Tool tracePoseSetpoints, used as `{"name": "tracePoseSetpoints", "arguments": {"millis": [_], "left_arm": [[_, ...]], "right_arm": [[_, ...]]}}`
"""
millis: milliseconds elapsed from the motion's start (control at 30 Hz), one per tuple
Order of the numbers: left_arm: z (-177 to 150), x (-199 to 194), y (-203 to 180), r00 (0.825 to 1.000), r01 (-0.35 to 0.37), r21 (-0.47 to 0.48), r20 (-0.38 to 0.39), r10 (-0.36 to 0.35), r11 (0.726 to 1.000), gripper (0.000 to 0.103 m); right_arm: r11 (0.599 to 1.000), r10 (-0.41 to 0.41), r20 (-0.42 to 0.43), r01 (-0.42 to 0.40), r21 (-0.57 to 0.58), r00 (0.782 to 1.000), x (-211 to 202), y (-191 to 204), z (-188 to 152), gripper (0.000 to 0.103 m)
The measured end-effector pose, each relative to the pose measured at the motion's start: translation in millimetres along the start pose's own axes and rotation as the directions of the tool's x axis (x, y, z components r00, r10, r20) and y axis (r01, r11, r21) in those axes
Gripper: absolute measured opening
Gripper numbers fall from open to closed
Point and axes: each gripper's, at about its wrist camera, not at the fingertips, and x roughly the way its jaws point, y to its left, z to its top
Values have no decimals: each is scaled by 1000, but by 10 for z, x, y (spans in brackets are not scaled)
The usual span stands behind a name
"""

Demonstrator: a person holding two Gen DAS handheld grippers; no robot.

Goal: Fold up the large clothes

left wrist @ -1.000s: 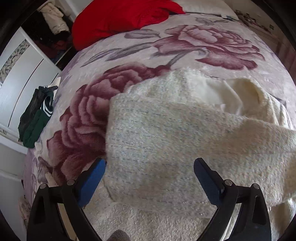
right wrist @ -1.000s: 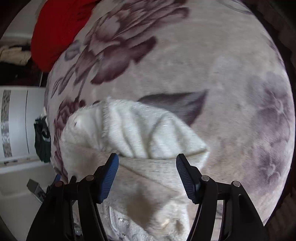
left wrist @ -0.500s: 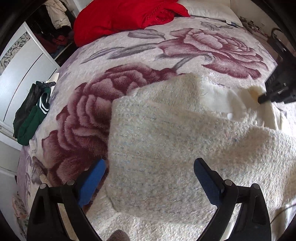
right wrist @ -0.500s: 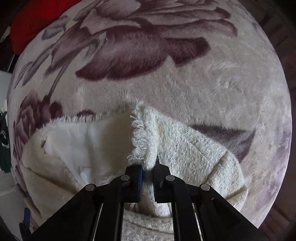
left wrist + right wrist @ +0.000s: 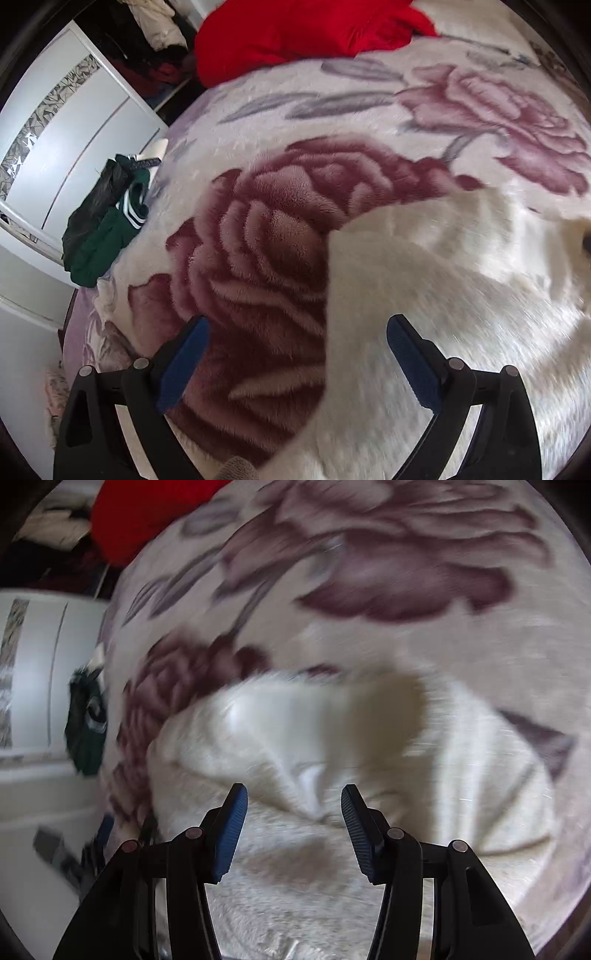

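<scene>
Two grippers hang over a cream knit garment [image 5: 443, 295] spread on a rose-patterned blanket [image 5: 266, 258] on the bed. At the left, the left gripper [image 5: 295, 354] stands wide open and empty, one blue pad over the blanket's dark rose, the other over the garment's left edge. Further right, the right gripper [image 5: 291, 823] has just been opening; its jaws stand apart with nothing between them, above a rumpled fold where the smooth white lining [image 5: 280, 716] shows. The knit looks thick, soft and limp, likely light for its bulk, so it should sag and bunch when lifted; a firm pinch on a hem or side edge, both layers together, seems the safest hold. Off the bed's left side a dark green garment [image 5: 107, 236] lies by a white wardrobe [image 5: 74, 122], and a red cloth [image 5: 303, 33] sits at the far end, well apart. Nothing blocks the fold.
</scene>
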Motion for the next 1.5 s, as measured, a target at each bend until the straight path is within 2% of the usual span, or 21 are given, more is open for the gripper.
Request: {"name": "tracePoseSetpoints", "arguments": {"millis": [200, 233, 267, 300, 333, 533, 700, 767, 800, 867, 900, 933, 967, 1067, 1133, 1167, 1200, 1300, 1400, 1467, 1500], "left_arm": [[152, 179, -39, 1000, 4, 28, 5, -4, 1000, 98], [164, 180, -41, 1000, 8, 33, 9, -9, 999, 98], [176, 174, -43, 1000, 13, 34, 12, -14, 999, 98], [181, 165, -36, 1000, 20, 33, 16, -20, 999, 98], [183, 154, -21, 999, 28, 29, 18, -28, 999, 98], [229, 92, 93, 997, 75, -8, 17, -75, 997, 97], [267, 81, 78, 997, 76, 7, 28, -76, 997, 98], [275, 88, 76, 996, 80, 13, 27, -81, 997, 98], [272, 91, 78, 996, 79, 16, 28, -80, 997, 97], [256, 85, 89, 996, 82, 19, 27, -83, 996, 98], [245, 76, 103, 996, 84, 19, 26, -85, 996, 98], [227, 62, 120, 996, 83, 20, 26, -83, 996, 98], [213, 47, 135, 996, 84, 21, 27, -85, 996, 98], [188, -8, 191, 995, 95, 28, 23, -95, 995, 98], [225, -76, 237, 993, 118, 35, 29, -119, 992, 98], [253, -101, 243, 991, 125, 40, 32, -127, 991, 98], [320, -133, 232, 989, 141, 55, 36, -143, 988, 98], [521, -168, 73, 974, 217, 117, 47, -223, 969, 98], [714, -102, -266, 965, 252, 239, 12, -263, 938, 98], [826, 64, -621, 965, 255, 368, -36, -261, 894, 98], [856, 222, -830, 964, 265, 438, -87, -253, 859, 98]], "right_arm": [[999, -48, -137, 47, -5, 989, 888, 168, 121, 55], [999, -53, -151, 50, -18, 987, 995, 187, 115, 51], [996, -80, -146, 74, -48, 986, 1077, 239, 96, 25], [992, -108, -123, 99, -78, 986, 1102, 294, 77, 13], [983, -149, -101, 136, -124, 984, 1084, 368, 48, 8], [931, -308, 44, 311, -190, 950, 916, 567, 52, 5], [927, -349, 89, 357, -114, 933, 847, 495, 219, 0], [911, -382, 134, 396, -110, 915, 827, 521, 307, 0], [918, -369, 122, 382, -108, 921, 814, 496, 350, 0], [906, -390, 144, 407, -118, 910, 768, 492, 374, 0], [924, -352, 116, 365, -118, 929, 786, 501, 372, 0], [955, -273, 50, 277, -108, 961, 815, 476, 366, 0], [974, -210, -6, 208, -88, 978, 813, 429, 340, 1], [970, -226, -1, 225, -95, 974, 595, 286, 187, 7], [979, -194, -11, 193, -63, 981, 405, 135, 95, 39], [987, -159, 8, 160, -31, 987, 249, 47, 73, 60], [989, -145, 40, 145, 0, 989, 81, -56, 49, 67], [978, -193, 124, 180, 106, 973, -442, -495, -120, 67], [955, -244, 140, 213, 205, 960, -557, -773, -175, 67], [946, -264, 135, 230, 229, 955, -541, -937, -174, 67], [945, -274, 117, 245, 219, 955, -506, -1036, -166, 67]]}}
